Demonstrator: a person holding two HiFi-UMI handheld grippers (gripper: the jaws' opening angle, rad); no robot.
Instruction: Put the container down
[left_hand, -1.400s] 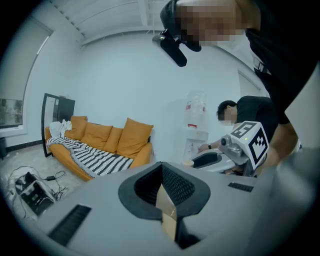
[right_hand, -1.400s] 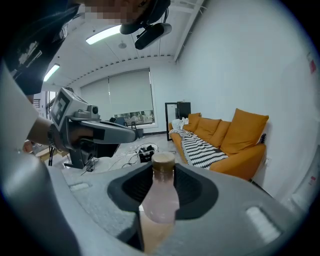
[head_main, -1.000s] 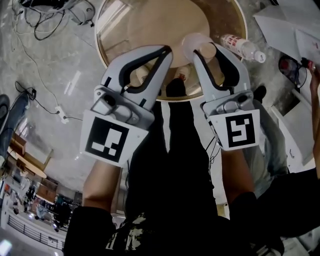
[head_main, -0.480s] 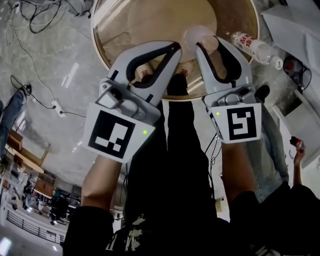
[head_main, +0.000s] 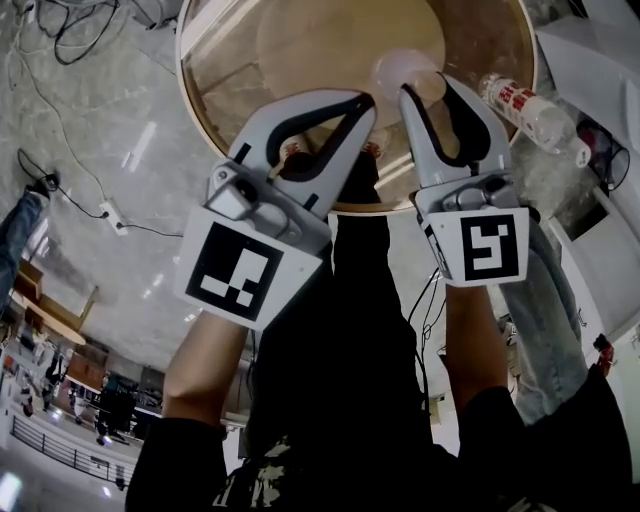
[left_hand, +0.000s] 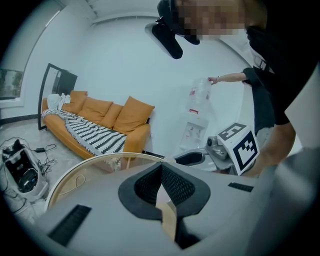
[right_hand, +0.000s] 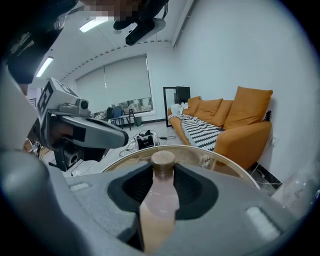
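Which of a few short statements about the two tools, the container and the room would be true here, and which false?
1. The right tool is shut on the container. True.
2. The left tool grips a second container. False: its jaws are together and hold no container.
3. The table under the tools is square. False: it is round, with a wooden rim.
4. The sofa by the wall is orange. True.

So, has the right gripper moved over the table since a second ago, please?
No: the right gripper keeps the container beside the plastic bottle, inside the table's near rim.
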